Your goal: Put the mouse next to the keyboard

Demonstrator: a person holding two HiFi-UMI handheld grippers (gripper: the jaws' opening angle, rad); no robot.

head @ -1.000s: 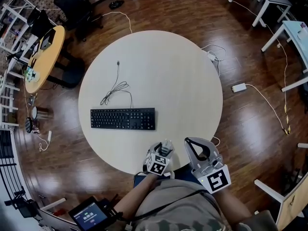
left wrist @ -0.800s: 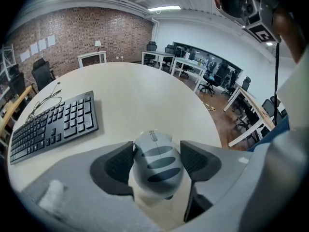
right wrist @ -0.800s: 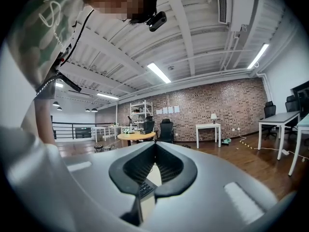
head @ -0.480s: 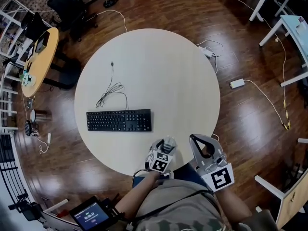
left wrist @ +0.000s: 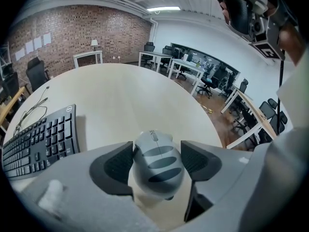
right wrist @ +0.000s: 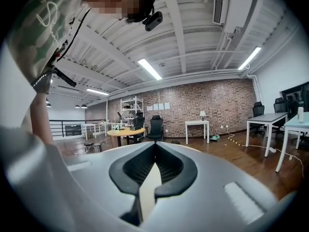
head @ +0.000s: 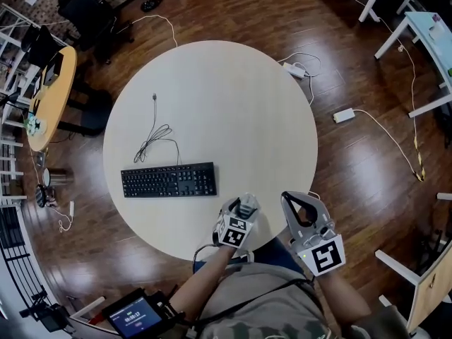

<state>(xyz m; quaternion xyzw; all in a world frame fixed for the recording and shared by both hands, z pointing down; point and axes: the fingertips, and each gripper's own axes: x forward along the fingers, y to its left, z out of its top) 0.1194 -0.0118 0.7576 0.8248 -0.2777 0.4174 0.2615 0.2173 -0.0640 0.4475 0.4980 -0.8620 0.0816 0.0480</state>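
A grey mouse [left wrist: 155, 161] is clamped between the dark pads of my left gripper [left wrist: 154, 162], which hangs over the near edge of the round beige table [head: 233, 104]. In the head view that left gripper [head: 244, 207] holds the mouse [head: 246, 205] to the right of and below the black keyboard [head: 168, 180]. The keyboard [left wrist: 38, 139] lies to the left in the left gripper view, its cable [head: 155, 136] looped behind it. My right gripper [head: 299, 207] is shut with nothing in it, tilted upward off the table's near edge; its tips [right wrist: 153, 170] meet.
Wood floor surrounds the table. A power strip [head: 294, 70] and a white adapter [head: 344, 114] with cables lie on the floor at the right. An orange round table [head: 42, 97] and office chairs [head: 85, 9] stand at the left. White desks [head: 424, 41] are at the far right.
The head view has shifted, so the table and keyboard sit slightly higher and further left. The left gripper with the mouse has edged a little further over the table's near edge.
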